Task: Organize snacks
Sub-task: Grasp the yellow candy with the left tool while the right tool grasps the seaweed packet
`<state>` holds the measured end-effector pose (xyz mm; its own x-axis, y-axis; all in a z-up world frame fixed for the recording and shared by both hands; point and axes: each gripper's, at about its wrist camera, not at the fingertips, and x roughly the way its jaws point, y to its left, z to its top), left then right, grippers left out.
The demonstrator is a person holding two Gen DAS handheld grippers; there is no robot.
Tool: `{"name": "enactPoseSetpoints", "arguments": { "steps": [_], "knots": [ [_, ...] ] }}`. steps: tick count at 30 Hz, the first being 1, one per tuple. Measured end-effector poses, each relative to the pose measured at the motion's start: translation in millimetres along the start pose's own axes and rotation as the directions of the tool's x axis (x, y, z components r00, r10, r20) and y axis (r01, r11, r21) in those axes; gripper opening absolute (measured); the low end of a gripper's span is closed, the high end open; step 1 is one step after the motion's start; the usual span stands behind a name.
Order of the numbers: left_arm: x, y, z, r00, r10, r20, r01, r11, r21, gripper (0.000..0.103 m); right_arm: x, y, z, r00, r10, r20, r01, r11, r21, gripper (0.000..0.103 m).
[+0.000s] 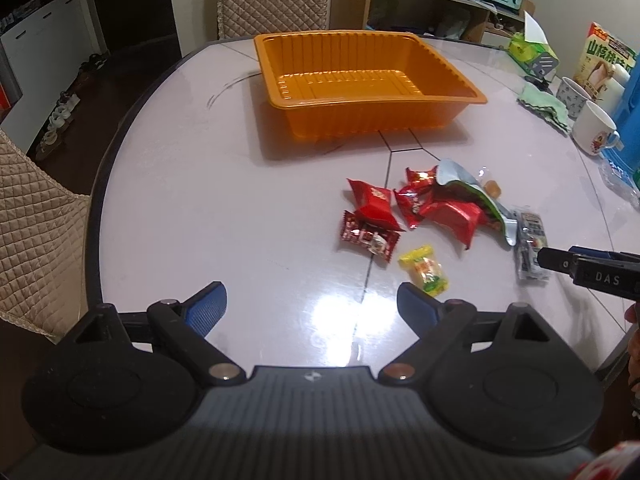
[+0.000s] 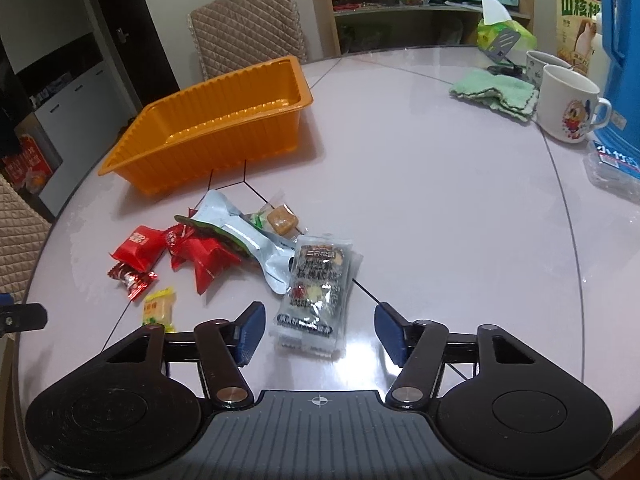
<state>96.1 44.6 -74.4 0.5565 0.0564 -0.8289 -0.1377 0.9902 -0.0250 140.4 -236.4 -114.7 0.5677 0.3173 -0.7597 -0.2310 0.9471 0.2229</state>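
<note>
An empty orange tray (image 1: 380,98) (image 2: 224,148) stands at the far side of the white table. Nearer lie several red candies (image 1: 372,204) (image 2: 140,246), a yellow candy (image 1: 426,270) (image 2: 160,308), a silver-green pouch (image 1: 468,188) (image 2: 240,232), a brown caramel (image 2: 282,220) and a dark snack packet (image 1: 530,248) (image 2: 316,280). My left gripper (image 1: 310,296) hangs open over bare table, with the yellow candy just beyond its right finger. My right gripper (image 2: 320,314) straddles the near end of the dark packet, and its pads stand apart from the wrapper.
At the right stand two mugs (image 2: 568,100), a green cloth (image 2: 496,90), a blue container (image 2: 620,60) and a clear box (image 2: 612,168). A quilted chair (image 2: 248,28) sits behind the tray. The table's dark rim (image 1: 96,200) curves along the left.
</note>
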Motion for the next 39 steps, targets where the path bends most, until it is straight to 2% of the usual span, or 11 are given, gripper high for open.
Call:
{"name": "enactPoseSetpoints", "arguments": {
  "steps": [7, 10, 17, 22, 25, 27, 29, 31, 32, 39],
  "knots": [
    [11, -2, 6, 1.0, -0.01, -0.011, 0.01, 1.0, 0.011, 0.091, 23, 0, 6, 1.0, -0.009, -0.016, 0.009, 1.0, -0.002, 0.052],
    [17, -8, 8, 0.999, -0.026, -0.02, 0.027, 0.999, 0.023, 0.09, 28, -2, 7, 1.0, 0.009, -0.022, -0.009, 1.0, 0.004, 0.042],
    [36, -35, 10, 0.995, -0.087, -0.039, 0.09, 0.992, 0.093, 0.083, 24, -12, 7, 1.0, -0.008, -0.026, 0.009, 0.999, 0.035, 0.04],
    [50, -59, 11, 0.99, -0.13, -0.047, 0.136, 0.979, 0.155, 0.069, 17, -26, 6, 0.999, -0.024, -0.034, 0.026, 0.997, 0.078, 0.04],
    [58, -70, 11, 0.987, -0.152, -0.054, 0.159, 0.972, 0.171, 0.056, 13, -32, 5, 0.999, -0.026, -0.037, 0.03, 0.995, 0.098, 0.04],
    [63, -75, 10, 0.985, -0.158, -0.066, 0.168, 0.97, 0.176, 0.054, 12, -34, 4, 0.999, -0.026, -0.038, 0.03, 0.994, 0.105, 0.04],
    [68, -78, 10, 0.984, -0.16, -0.076, 0.171, 0.969, 0.178, 0.047, 11, -35, 4, 0.999, -0.024, -0.039, 0.028, 0.993, 0.112, 0.04],
    [73, -80, 11, 0.982, -0.167, -0.09, 0.181, 0.969, 0.169, 0.031, 10, -36, 4, 0.999, -0.024, -0.04, 0.029, 0.993, 0.117, 0.04],
    [75, -80, 11, 0.98, -0.171, -0.099, 0.186, 0.969, 0.163, 0.029, 10, -36, 4, 0.999, -0.024, -0.04, 0.028, 0.993, 0.117, 0.04],
    [81, -87, 14, 0.98, -0.177, -0.095, 0.191, 0.966, 0.172, 0.03, 11, -38, 5, 0.999, -0.016, -0.044, 0.021, 0.992, 0.123, 0.04]
  ]
}}
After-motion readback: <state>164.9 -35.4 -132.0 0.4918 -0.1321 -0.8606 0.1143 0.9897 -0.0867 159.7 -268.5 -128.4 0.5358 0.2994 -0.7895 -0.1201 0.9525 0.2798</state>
